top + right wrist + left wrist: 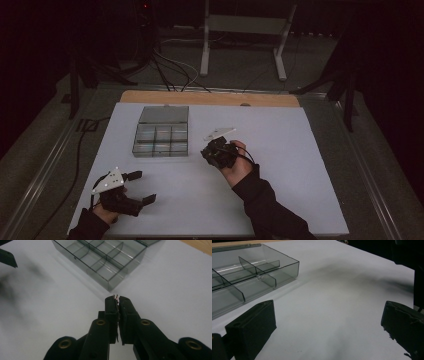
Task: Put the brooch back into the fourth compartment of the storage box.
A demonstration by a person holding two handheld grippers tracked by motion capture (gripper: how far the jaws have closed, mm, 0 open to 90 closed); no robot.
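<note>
On the white counter [280, 150], toward its far left part, sits a clear smoky-grey plastic organiser box [161, 131] with its lid [164, 114] swung open and lying flat behind it, close to the wooden strip [210, 98] along the counter's far edge. Thin see-through dividers split the box into a grid of small compartments, and every compartment that can be seen looks bare, with only the grey floor of the box and some light glints showing through; the left gripper view [249, 277] and the right gripper view [105, 260] both give the same reading. Just to the right of the box, near the middle of the counter, the right gripper [209, 152] is held in a hand [239, 162] that comes out of a dark sleeve, its tip aimed at the box's near right corner without touching it. Its fingers [111, 310] are pressed together, and at their very tip a tiny pale, metallic-looking sliver [116, 297] is pinched between them; it is too small to say what it is. The left gripper [142, 187] rests low at the near left part of the counter, well apart from the box, its fingers [254, 325] spread wide with nothing but bare counter between them. Beyond the counter lie a dark floor, loose cables [170, 70] and the white legs of a stand [240, 40].
</note>
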